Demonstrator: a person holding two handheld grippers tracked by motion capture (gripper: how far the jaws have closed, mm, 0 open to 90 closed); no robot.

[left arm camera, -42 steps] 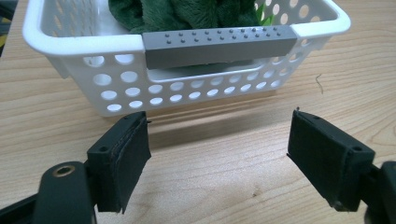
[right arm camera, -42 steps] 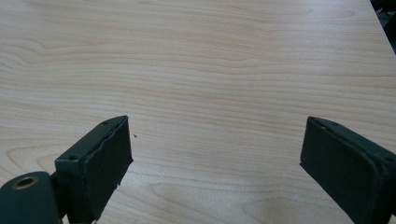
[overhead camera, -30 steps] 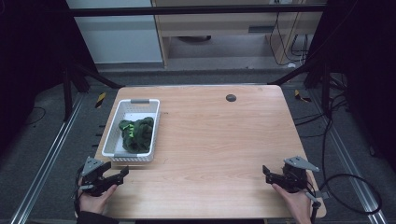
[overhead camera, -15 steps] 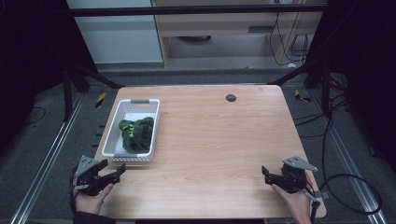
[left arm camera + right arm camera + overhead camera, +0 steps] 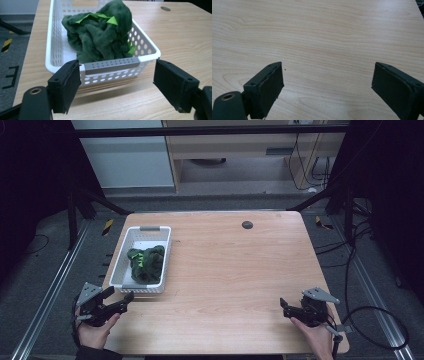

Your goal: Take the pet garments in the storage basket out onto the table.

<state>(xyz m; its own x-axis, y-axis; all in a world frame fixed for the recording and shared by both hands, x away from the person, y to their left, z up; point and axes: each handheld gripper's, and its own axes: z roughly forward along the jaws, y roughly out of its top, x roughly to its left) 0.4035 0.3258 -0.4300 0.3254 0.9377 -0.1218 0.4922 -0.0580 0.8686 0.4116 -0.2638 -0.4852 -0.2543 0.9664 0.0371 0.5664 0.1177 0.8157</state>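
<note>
Left gripper [image 5: 125,299] sits low at the table's near-left corner, jaws wide and empty, facing the white basket [image 5: 56,32]; right gripper [image 5: 284,306] likewise spread, empty.

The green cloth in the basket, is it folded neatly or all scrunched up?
Scrunched up. The green cloth sits in a lumpy heap inside the white basket, with creases everywhere.
</note>
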